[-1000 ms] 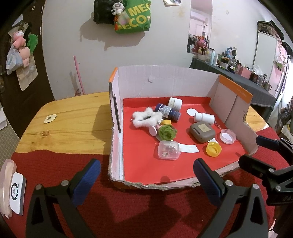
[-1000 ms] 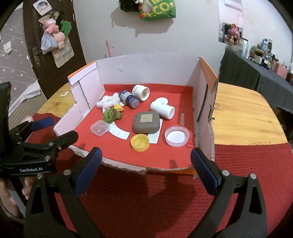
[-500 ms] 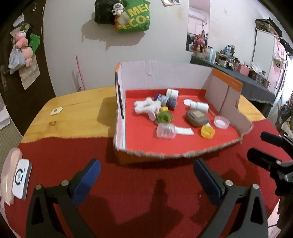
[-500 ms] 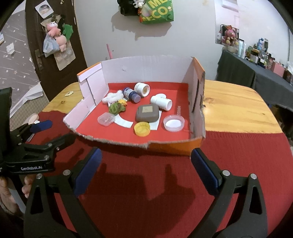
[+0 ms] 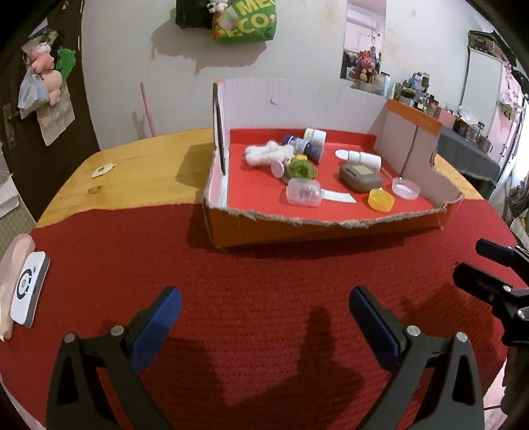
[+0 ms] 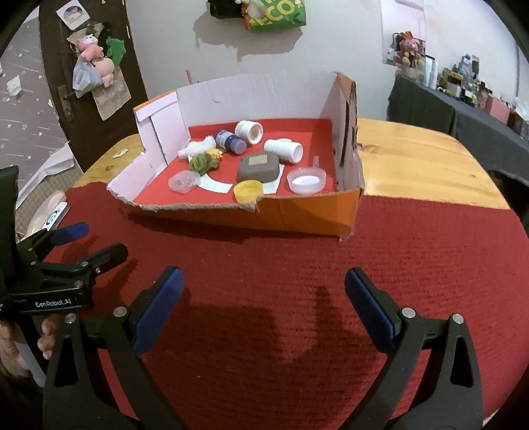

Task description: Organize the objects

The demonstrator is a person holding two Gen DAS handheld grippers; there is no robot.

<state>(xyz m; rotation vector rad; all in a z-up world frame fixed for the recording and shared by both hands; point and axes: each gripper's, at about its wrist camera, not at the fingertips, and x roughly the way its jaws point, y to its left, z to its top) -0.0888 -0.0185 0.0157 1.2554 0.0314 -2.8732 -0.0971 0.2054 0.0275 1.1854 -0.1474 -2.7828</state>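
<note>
Backing away from the box [image 5: 330,225] — both grippers, left [image 5: 264,325] and right [image 6: 264,309], gape empty over the desk [image 6: 413,162] — leaves jars, caps and case [image 6: 258,168] jumbled inside, apparently unsorted.

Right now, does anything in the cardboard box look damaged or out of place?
Yes. The cardboard box has a torn, ragged front edge. Inside, the blue bottle and the white bottle lie on their sides, and a yellow cap sits loose.

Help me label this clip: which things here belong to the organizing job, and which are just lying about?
Job: cardboard box, grey case, yellow cap, white bottle, clear container.
Lying about: white device, green bag, plush toys.
</note>
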